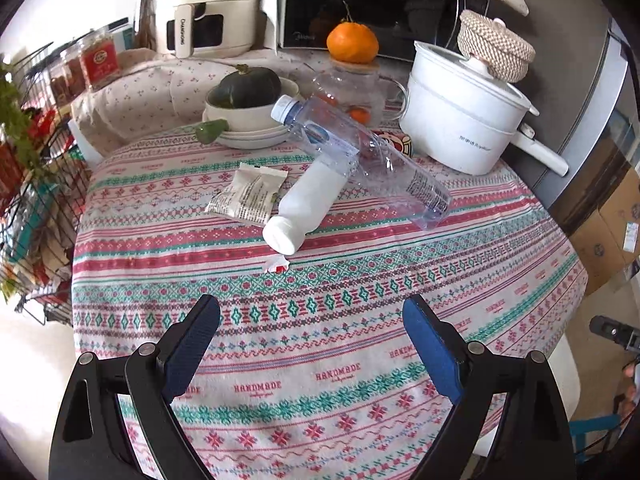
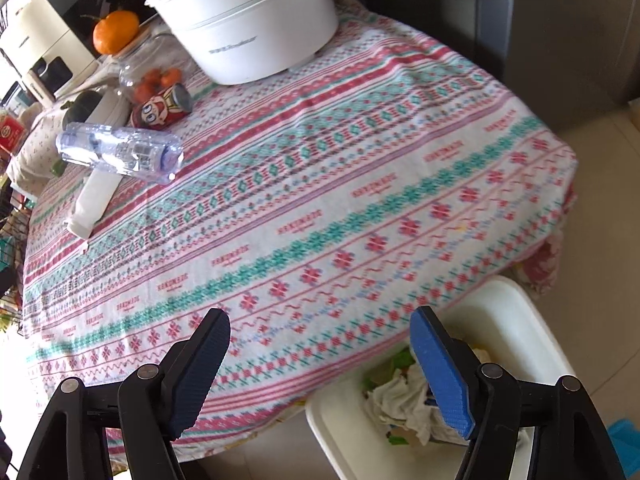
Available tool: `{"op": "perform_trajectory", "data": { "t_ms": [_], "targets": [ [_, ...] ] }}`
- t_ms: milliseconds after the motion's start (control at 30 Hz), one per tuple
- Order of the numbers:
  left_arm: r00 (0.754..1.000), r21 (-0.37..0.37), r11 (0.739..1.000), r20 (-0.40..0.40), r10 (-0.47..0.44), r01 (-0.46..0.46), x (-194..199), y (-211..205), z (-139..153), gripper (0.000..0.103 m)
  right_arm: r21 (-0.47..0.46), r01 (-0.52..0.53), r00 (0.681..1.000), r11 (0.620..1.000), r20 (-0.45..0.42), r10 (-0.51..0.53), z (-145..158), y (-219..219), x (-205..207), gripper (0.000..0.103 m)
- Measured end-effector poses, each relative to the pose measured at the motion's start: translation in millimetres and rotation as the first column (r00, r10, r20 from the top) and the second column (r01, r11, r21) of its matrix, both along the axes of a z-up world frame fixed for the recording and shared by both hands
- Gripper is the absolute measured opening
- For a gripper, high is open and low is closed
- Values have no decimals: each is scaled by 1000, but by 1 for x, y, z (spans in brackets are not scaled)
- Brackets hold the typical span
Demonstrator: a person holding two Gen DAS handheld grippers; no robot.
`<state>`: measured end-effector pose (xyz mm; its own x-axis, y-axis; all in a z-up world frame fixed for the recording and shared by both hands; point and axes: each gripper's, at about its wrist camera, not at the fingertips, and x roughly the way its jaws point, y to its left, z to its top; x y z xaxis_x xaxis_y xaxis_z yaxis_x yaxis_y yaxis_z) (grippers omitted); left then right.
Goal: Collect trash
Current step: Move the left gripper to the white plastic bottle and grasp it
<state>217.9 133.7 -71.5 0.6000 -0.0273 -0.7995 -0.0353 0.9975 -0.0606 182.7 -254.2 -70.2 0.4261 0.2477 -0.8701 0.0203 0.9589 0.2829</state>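
Below, white bin [image 2: 516, 312] with crumpled paper [image 2: 400, 400]; both grippers' fingers [image 1: 192, 344] wide, empty.

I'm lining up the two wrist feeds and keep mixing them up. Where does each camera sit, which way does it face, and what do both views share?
Left wrist: on the left gripper, angled down across the table at the white bottle, clear bottle and wrapper; both open fingers show.
Right wrist: on the right gripper, over the table's near edge and the white bin of trash; both open fingers show.
Shared: tablecloth, both bottles, white pot, orange.
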Motion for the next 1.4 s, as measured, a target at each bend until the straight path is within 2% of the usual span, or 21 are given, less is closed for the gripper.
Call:
{"op": "perform_trajectory", "data": {
  "t_ms": [167, 300, 467, 600, 700, 733, 767, 800, 833, 967, 1233, 1400],
  "targets": [
    [994, 101, 989, -15, -105, 106, 40, -3, -20, 94, -25, -28, 1000, 999, -12, 28, -6, 16, 11, 79],
    [987, 145, 977, -45, -151, 156, 77, -8, -36, 93, -43, -32, 999, 999, -24, 31, -10, 19, 19, 79],
    [983, 194, 964, -70, -171, 182, 115, -14, -53, 89, -55, -27, 999, 998, -41, 25, -14, 17, 24, 79],
    [985, 182, 969, -79, -156, 168, 137, -14, -61, 86, -77, -40, 998, 996, -56, 35, -18, 17, 23, 79],
    [983, 188, 969, -117, -140, 160, 146, -15, -72, 77, -86, -46, 997, 995, -58, 41, -18, 16, 21, 79],
    [982, 182, 971, -136, -131, 155, 146, -15, -75, 71, -90, -46, 997, 995, -58, 41, -18, 15, 21, 79],
    [981, 183, 973, -153, -116, 144, 146, -15, -78, 62, -93, -44, 998, 995, -58, 39, -17, 14, 20, 79],
    [982, 187, 974, -162, -98, 128, 144, -13, -80, 55, -94, -40, 998, 995, -57, 35, -17, 12, 20, 79],
    [982, 175, 978, -169, -82, 112, 141, -11, -79, 52, -92, -35, 998, 995, -58, 30, -17, 11, 19, 79],
    [979, 48, 998, -198, -41, 52, 115, -3, -72, 52, -73, -18, 998, 997, -54, 14, -13, 6, 17, 79],
    [965, -13, 1000, -262, -15, 13, 22, -2, -53, 52, -64, -65, 998, 996, -25, 64, -4, 21, 5, 79],
    [969, -118, 993, -246, 2, -32, -40, 6, -34, 52, -77, -115, 993, 990, -36, 113, -8, 33, -4, 79]
  ]
}}
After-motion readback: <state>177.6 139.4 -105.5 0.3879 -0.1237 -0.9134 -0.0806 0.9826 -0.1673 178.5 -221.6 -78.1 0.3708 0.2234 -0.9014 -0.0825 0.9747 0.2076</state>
